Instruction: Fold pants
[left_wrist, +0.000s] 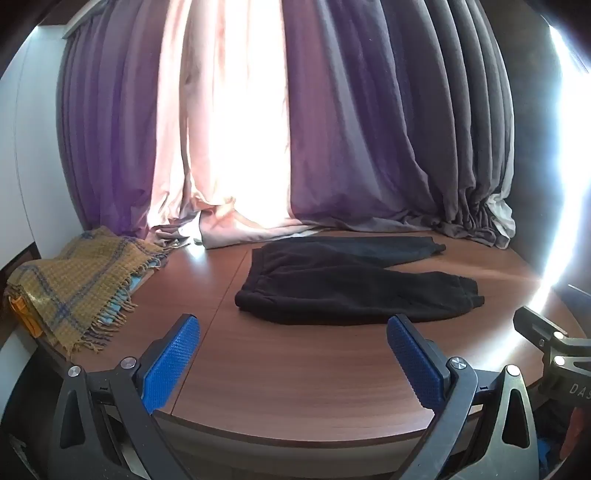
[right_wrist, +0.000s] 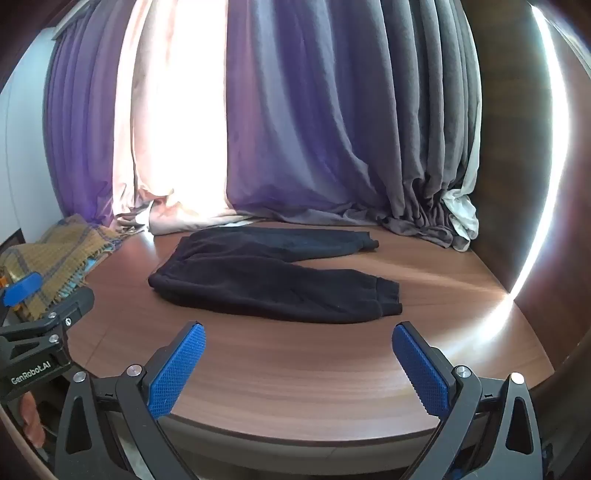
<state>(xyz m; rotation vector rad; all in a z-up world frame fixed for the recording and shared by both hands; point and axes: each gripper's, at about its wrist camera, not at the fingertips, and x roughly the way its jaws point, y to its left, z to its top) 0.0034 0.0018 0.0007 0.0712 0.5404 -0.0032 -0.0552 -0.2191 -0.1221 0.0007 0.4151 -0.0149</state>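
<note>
Black fleece pants (left_wrist: 343, 284) lie flat on the brown wooden table (left_wrist: 295, 387), waistband to the left, both legs spread apart and pointing right with cuffed ends. They also show in the right wrist view (right_wrist: 266, 280). My left gripper (left_wrist: 293, 332) is open and empty, hovering over the table's near edge, short of the pants. My right gripper (right_wrist: 299, 339) is open and empty at the same near edge, to the right of the left one. Part of the left gripper's body (right_wrist: 40, 332) shows in the right wrist view.
A folded yellow plaid blanket (left_wrist: 70, 291) with fringe lies on the table's left side. Purple, pink and grey curtains (left_wrist: 332, 129) hang behind the table and bunch onto its back edge. A dark wooden wall (right_wrist: 517, 166) stands at the right.
</note>
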